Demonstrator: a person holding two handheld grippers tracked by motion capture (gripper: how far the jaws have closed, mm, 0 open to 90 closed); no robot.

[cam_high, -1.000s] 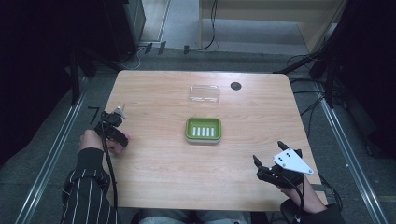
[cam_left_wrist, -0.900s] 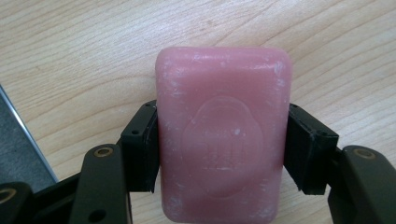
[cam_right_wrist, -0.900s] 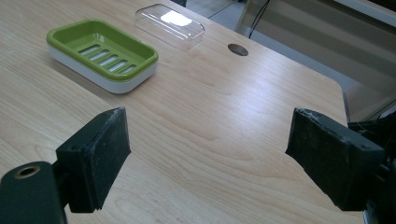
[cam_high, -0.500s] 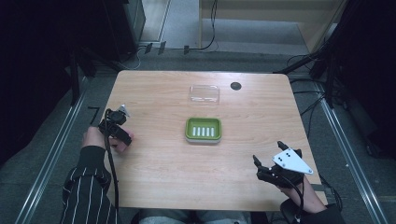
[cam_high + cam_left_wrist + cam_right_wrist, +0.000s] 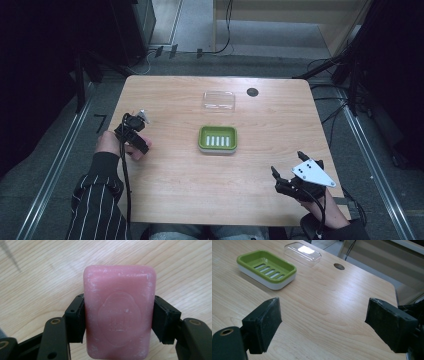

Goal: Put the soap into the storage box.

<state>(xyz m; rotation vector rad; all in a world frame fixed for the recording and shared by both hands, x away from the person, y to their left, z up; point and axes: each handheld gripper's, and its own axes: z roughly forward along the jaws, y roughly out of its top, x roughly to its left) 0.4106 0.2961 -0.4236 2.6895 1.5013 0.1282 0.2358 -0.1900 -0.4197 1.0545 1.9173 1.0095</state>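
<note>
The left hand-held gripper (image 5: 117, 322) is clamping a pink bar of soap (image 5: 119, 315) between its two black pads, one pressing on each long side of the bar, so the jaws are standing only as wide as the soap itself. In the left gripper view the bar is showing its broad stamped face to the camera, with the pale wood of the table (image 5: 40, 277) behind it. In the high view this hand-held gripper is sitting over the left part of the table, in a hand coming out of a striped sleeve (image 5: 95, 200); the soap cannot be made out there.

The right hand-held gripper (image 5: 322, 325) is holding nothing, its jaws spread wide with bare table between the pads. In the high view it is resting at the near right corner of the table, a grey three-cornered plate (image 5: 312, 172) on top of it.

A green soap dish (image 5: 217, 139) with a slotted floor is lying empty near the middle of the table, well apart from both hand-held grippers. Its clear lid (image 5: 219, 100) is lying beyond it, toward the far edge, and a small round hole (image 5: 252, 92) is showing just right of that lid.
</note>
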